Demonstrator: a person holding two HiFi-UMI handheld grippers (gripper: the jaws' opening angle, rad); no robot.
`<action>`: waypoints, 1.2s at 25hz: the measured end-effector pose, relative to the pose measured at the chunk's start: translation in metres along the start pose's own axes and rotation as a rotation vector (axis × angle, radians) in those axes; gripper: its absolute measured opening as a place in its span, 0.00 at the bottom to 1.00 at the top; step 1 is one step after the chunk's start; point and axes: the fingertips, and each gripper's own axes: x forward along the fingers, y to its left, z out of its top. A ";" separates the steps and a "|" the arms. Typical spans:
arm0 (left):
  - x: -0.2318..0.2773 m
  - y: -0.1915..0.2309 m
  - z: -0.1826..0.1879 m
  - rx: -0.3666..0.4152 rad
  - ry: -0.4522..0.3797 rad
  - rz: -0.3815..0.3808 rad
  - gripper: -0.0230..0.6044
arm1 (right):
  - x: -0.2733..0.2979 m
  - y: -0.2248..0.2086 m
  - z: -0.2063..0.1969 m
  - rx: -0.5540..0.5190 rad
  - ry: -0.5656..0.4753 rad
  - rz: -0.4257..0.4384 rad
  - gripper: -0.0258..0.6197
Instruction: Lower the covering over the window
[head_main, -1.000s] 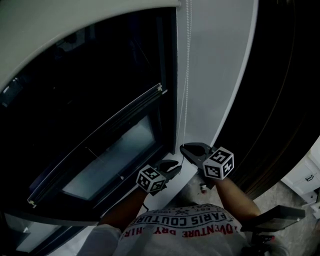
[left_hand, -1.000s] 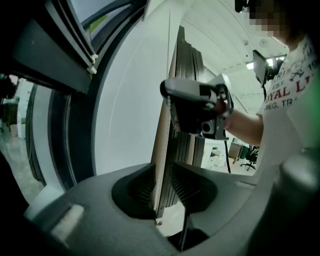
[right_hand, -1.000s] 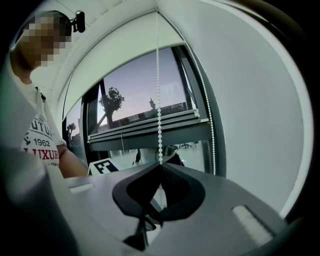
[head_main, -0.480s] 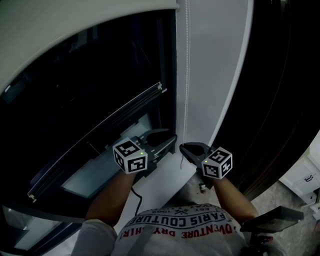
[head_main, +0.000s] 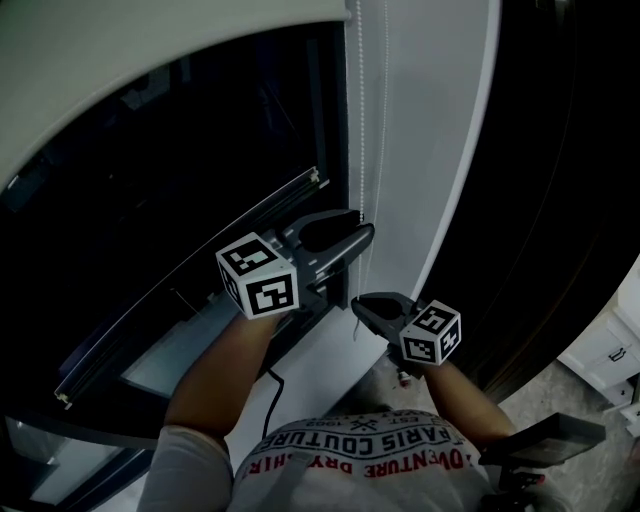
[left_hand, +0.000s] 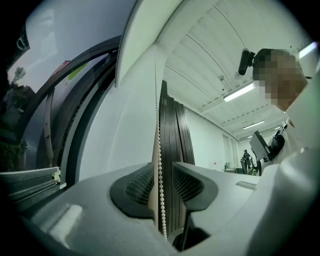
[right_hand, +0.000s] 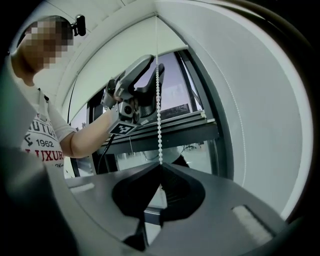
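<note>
Roller blind (head_main: 150, 60) covered only the top of the window (head_main: 200, 190); most of the dark glass remained exposed.

At the left hand-held gripper (left_hand: 161, 186) the jaws had just been opening. They stood wide apart with the bead chain (left_hand: 159, 150) running between the pads and neither pad pressing on it. The right hand-held gripper (right_hand: 160, 169) sat lower, clamped fully on what appeared to be the same strand and holding it straight.

Against the frame a second earlier, the left hand-held gripper had risen from beside the right one, down near the sill (head_main: 335, 350), to a station well above it. The right one had kept its place and its grip. No clear drop in the blind's lower edge could be established.

Assessment: this was the reach stage of a hand-over-hand pull. The blind would not descend further until the left jaws closed on the chain.
</note>
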 end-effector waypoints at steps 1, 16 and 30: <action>0.002 0.000 0.002 -0.004 0.000 0.001 0.22 | 0.000 0.001 0.000 0.001 -0.001 0.002 0.05; 0.006 -0.001 0.008 0.043 0.035 0.059 0.06 | -0.004 -0.001 -0.001 0.030 -0.026 0.004 0.05; -0.003 0.004 -0.057 0.036 0.137 0.104 0.06 | -0.003 -0.001 -0.064 0.130 0.083 0.003 0.05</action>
